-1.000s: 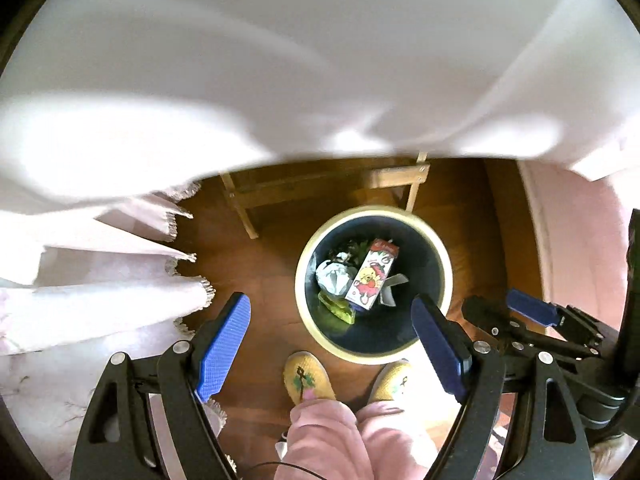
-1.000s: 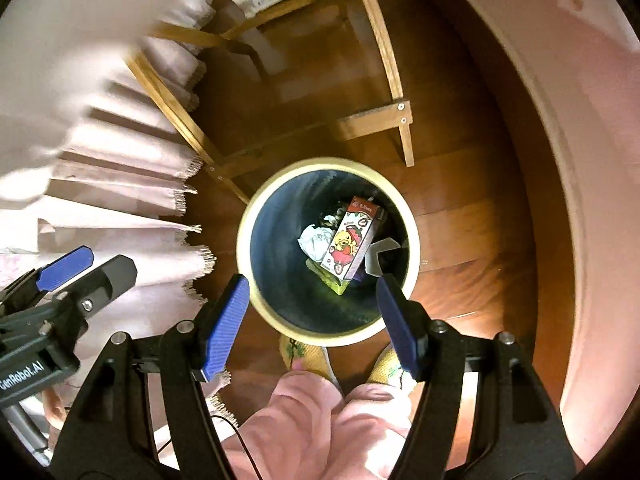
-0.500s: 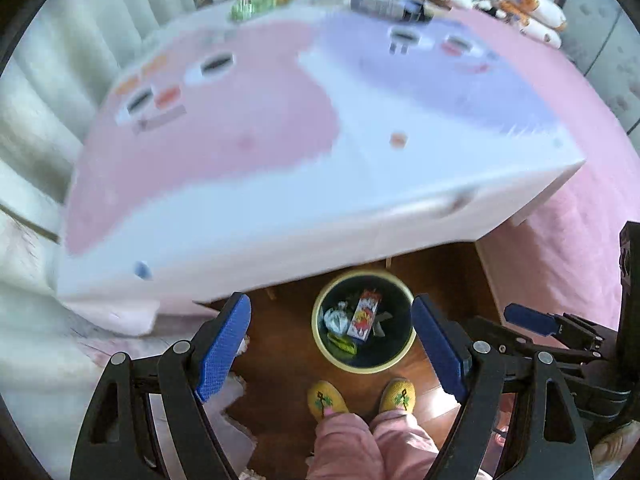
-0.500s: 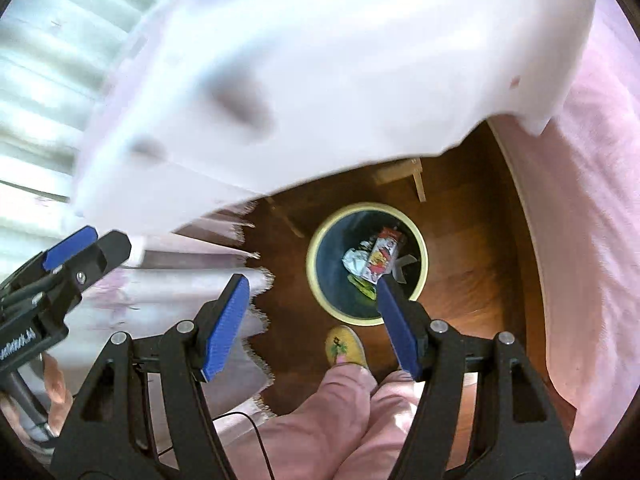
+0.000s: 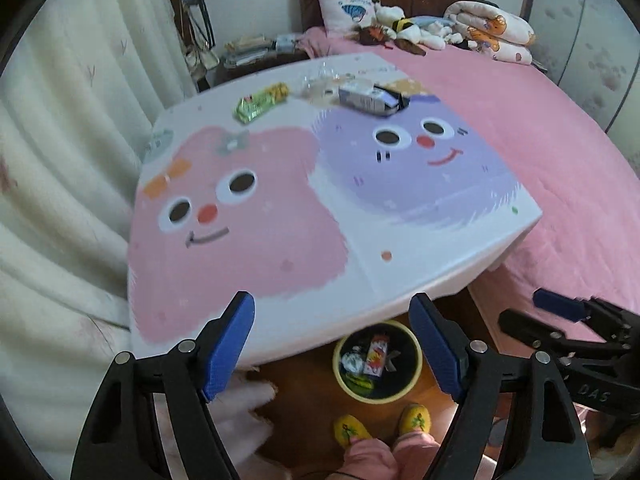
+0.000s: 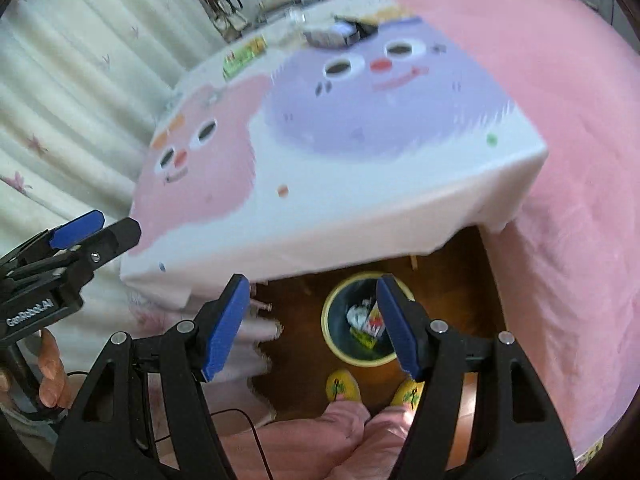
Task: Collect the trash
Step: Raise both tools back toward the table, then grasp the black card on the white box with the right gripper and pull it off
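A yellow-rimmed dark bin [image 5: 377, 399] stands on the floor under the table's near edge, holding a red-and-white carton [image 5: 376, 356] and crumpled scraps. On the cartoon-face tablecloth [image 5: 280, 248], at the far side, lie a green wrapper [image 5: 260, 104], a grey carton [image 5: 370, 98] and clear plastic [image 5: 320, 80]. My left gripper [image 5: 331, 308] hovers above the near table edge; its jaws are closing with nothing between them. My right gripper [image 6: 311, 284] hangs beside it, open and empty, over the bin [image 6: 360, 362]. The wrapper [image 6: 244, 56] and the carton [image 6: 340, 32] look blurred there.
A pink bed [image 5: 552, 140] runs along the table's right side, with plush toys [image 5: 404, 28] at its headboard. Pale curtains [image 5: 60, 160] hang on the left. The person's yellow slippers [image 5: 352, 432] stand on the wooden floor just before the bin.
Both grippers have risen from low beside the bin to above table height. The bin has shrunk in both views, and the table top with its trash has come into sight.
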